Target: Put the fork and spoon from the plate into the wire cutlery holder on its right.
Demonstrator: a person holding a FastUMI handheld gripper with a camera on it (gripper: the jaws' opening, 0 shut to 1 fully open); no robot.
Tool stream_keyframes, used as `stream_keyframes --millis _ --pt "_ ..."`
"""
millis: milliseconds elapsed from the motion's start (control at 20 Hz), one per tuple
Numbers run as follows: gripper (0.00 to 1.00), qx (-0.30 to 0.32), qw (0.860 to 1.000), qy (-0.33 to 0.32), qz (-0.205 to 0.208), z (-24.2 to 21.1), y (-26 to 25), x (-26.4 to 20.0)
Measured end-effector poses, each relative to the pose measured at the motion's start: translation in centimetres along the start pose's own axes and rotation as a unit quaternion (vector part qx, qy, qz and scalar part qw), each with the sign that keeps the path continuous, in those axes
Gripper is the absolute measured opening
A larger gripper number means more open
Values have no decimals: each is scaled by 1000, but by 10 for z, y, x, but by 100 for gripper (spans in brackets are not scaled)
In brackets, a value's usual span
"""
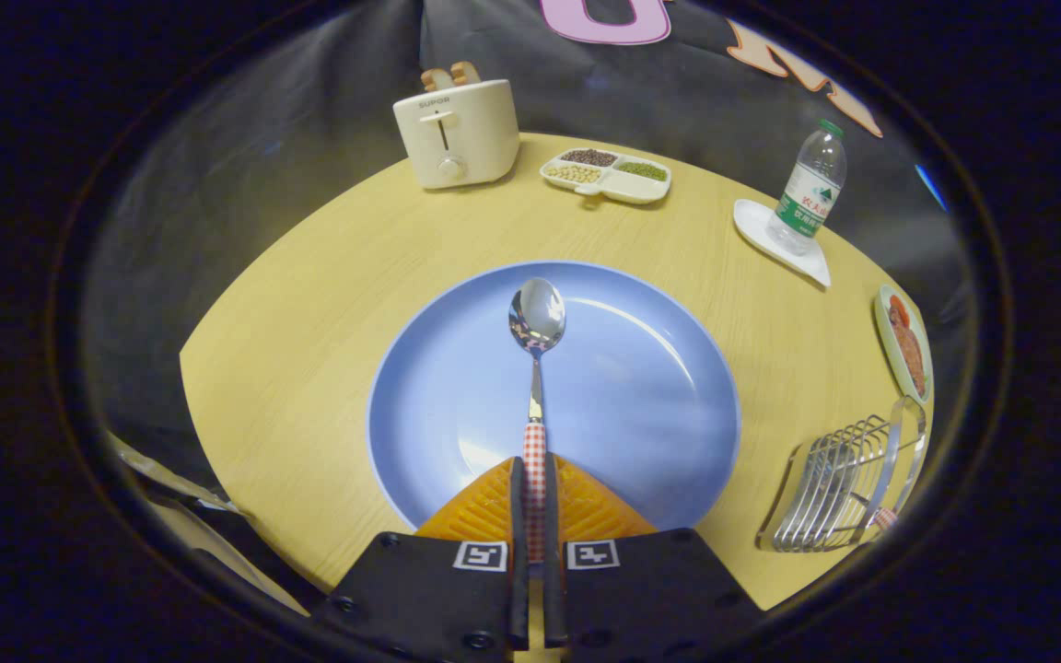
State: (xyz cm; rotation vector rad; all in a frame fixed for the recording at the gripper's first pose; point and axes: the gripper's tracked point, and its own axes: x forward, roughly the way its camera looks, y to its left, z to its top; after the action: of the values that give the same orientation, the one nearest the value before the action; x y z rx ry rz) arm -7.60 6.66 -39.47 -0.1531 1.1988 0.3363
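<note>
My gripper (535,470) is shut on the red-and-white checked handle of the spoon (537,318). The spoon points straight ahead from the fingers, its shiny bowl over the middle of the round blue plate (659,405). I cannot tell whether the spoon touches the plate. The wire cutlery holder (830,493) stands on the table to the right of the plate. A piece of metal cutlery (903,437) with a checked handle end lies in the holder; it looks like the fork.
On the round wooden table (309,304), beyond the plate, stand a cream toaster (457,133) with bread, a divided dish of beans (606,175), and a water bottle (809,189) on a white coaster. A small dish of food (903,341) sits behind the holder.
</note>
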Motion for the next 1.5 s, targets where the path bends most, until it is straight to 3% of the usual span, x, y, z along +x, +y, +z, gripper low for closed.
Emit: stream_keyframes --millis 650,1100,1500 --pt "9 -19 999 43 2 19 -48 -76" --pt "10 -47 995 86 -29 16 -121 -149" --pt "10 -83 981 165 -60 -9 -186 -209"
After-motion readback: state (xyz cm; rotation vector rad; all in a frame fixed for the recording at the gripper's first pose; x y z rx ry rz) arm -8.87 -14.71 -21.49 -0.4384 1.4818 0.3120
